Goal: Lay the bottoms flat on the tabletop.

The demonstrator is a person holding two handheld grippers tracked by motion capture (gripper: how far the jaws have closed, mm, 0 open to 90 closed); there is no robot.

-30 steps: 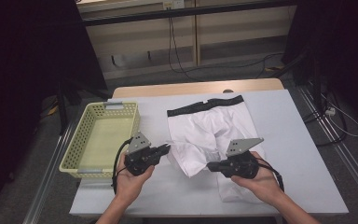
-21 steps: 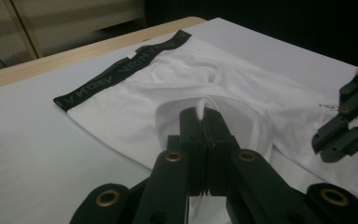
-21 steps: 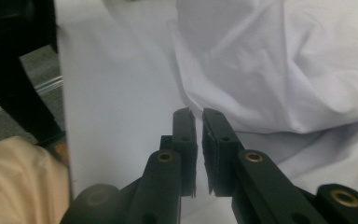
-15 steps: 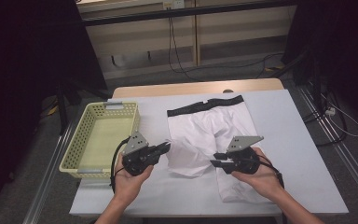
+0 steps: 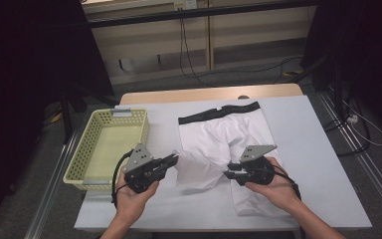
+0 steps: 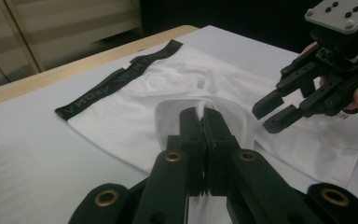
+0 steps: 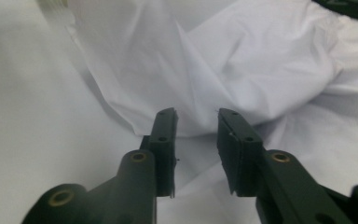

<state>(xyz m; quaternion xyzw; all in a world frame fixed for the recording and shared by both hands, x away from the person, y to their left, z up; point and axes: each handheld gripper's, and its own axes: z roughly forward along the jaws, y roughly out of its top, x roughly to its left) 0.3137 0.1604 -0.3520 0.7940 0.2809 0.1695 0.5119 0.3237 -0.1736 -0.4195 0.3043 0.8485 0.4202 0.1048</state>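
Observation:
White boxer shorts (image 5: 219, 142) with a black waistband (image 5: 218, 113) lie spread on the white table cover. My left gripper (image 5: 175, 158) is shut on the hem of the left leg (image 6: 200, 108) and holds that cloth lifted a little off the table. My right gripper (image 5: 227, 170) stands open over the right leg of the shorts (image 7: 242, 56), its jaws apart with no cloth between them. In the left gripper view the right gripper (image 6: 272, 112) shows at the right, jaws parted, above the white cloth.
A pale yellow plastic basket (image 5: 82, 162) stands on the table's left side, next to my left hand. The wooden table edge (image 5: 209, 94) runs behind the shorts. Cables lie on the floor beyond the table.
My left gripper has stayed shut on the left leg hem, which has folded in toward the middle. The right gripper has drawn back slightly toward the front and stands open.

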